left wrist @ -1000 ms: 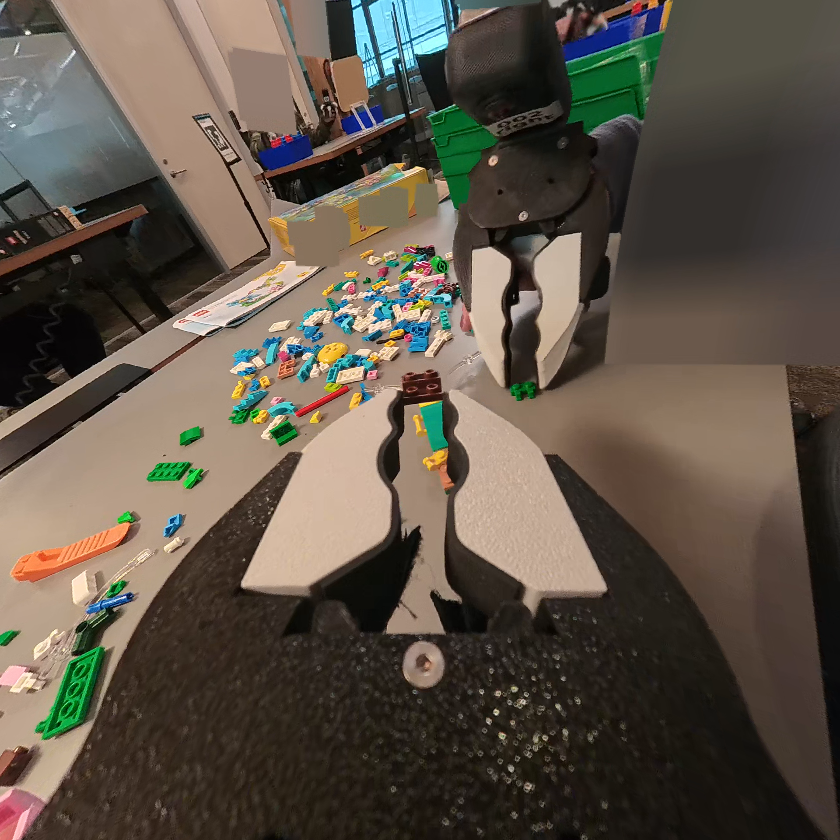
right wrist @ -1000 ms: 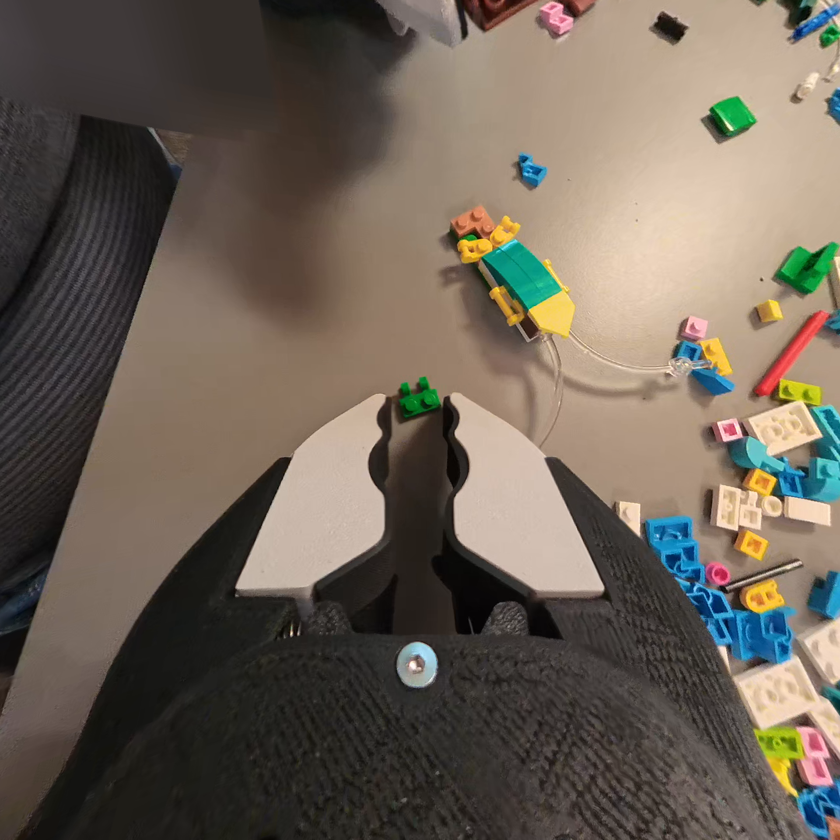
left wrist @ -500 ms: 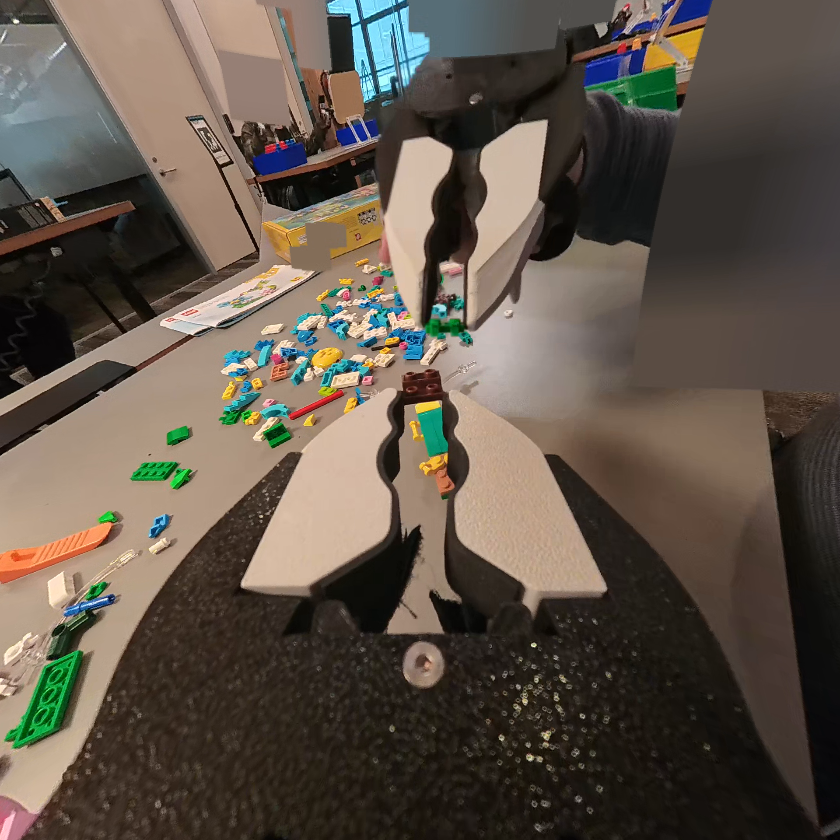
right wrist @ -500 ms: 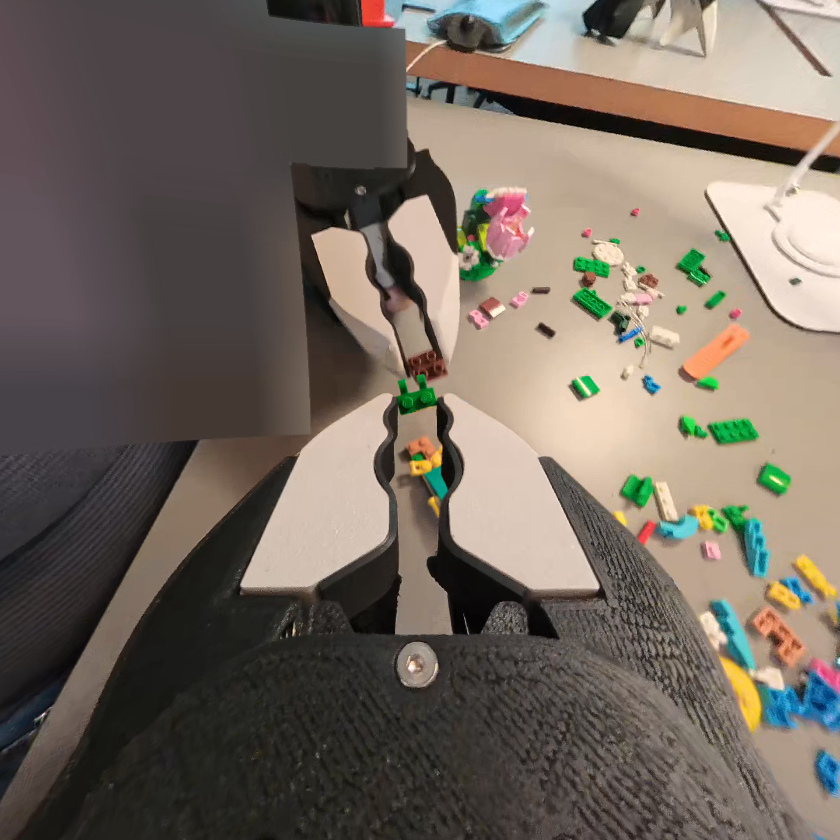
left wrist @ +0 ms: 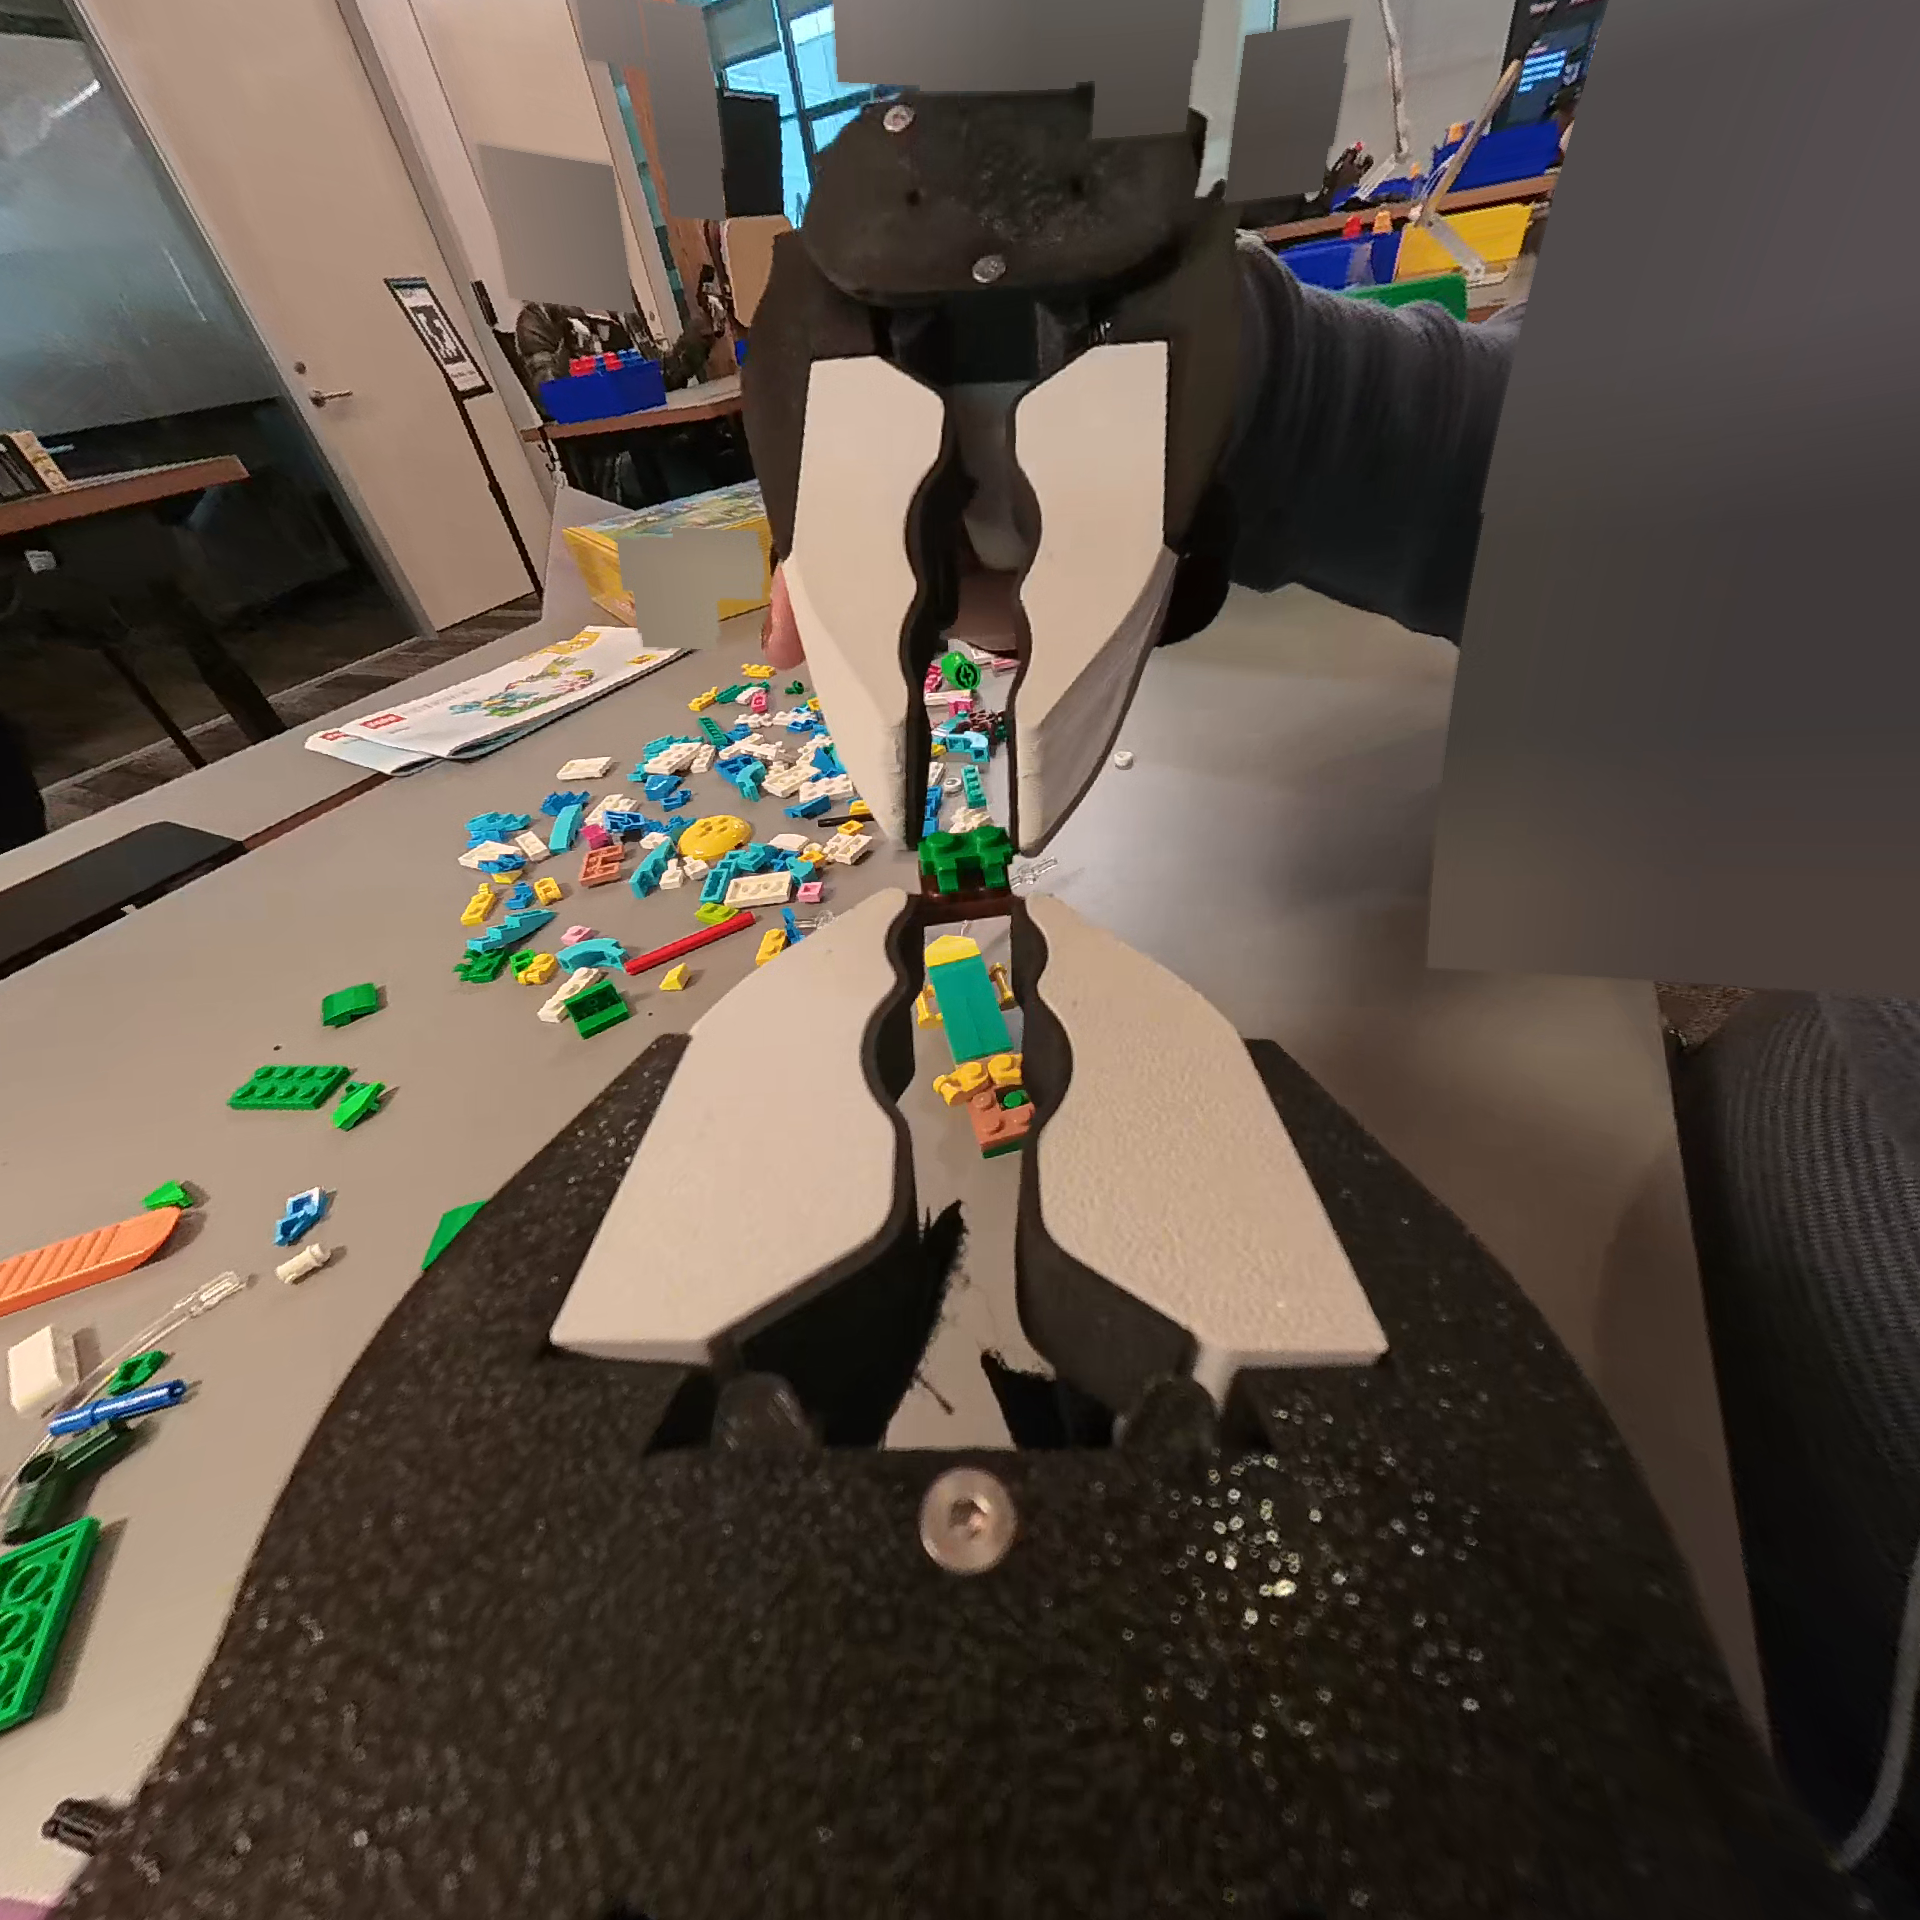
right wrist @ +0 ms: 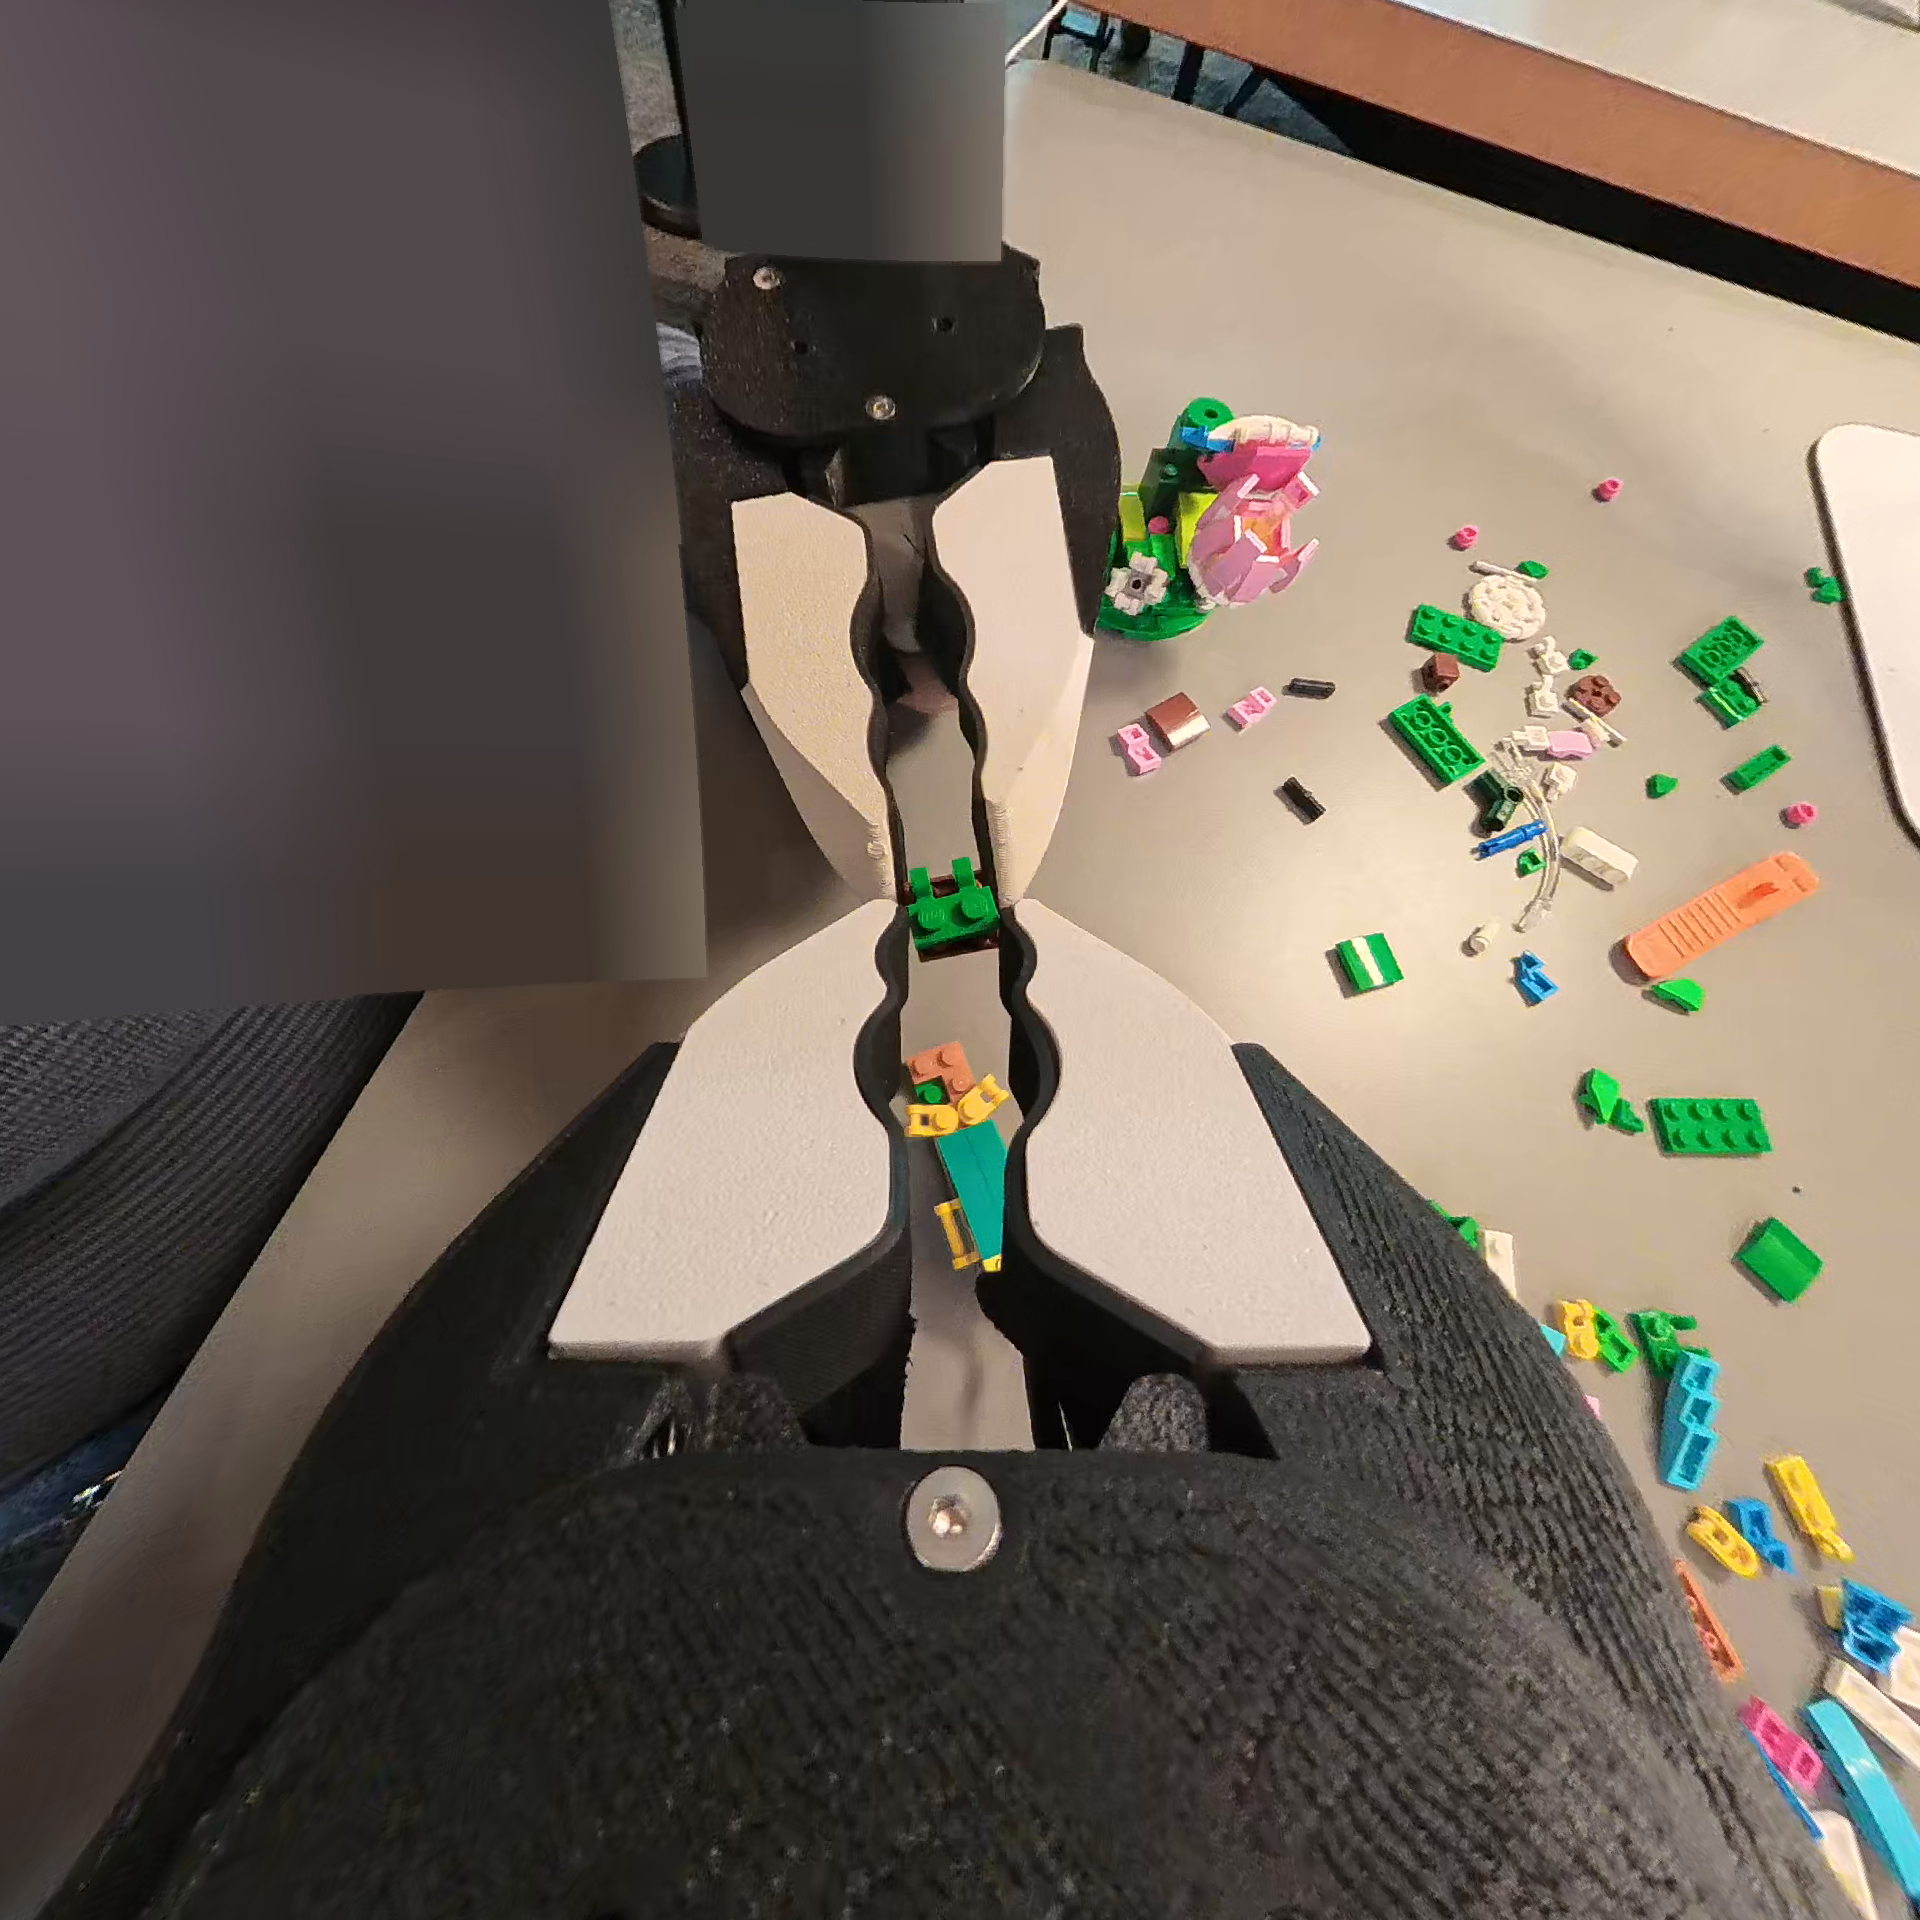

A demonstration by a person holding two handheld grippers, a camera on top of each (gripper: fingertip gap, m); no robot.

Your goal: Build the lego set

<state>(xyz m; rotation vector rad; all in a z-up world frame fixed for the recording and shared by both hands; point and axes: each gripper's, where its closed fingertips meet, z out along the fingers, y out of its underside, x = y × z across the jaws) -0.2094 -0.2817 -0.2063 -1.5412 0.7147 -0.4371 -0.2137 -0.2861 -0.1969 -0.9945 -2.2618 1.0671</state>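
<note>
Now that the right gripper (left wrist: 966,831) has lifted its pinched green clip plate (right wrist: 951,906) off the bench (left wrist: 1299,935) onto the brown plate (left wrist: 971,885) clamped in the left gripper (left wrist: 964,914), above the bench's near edge, pressing home remains.

Wrist cameras face each other closely, sharing the green brick (left wrist: 964,854).
</note>
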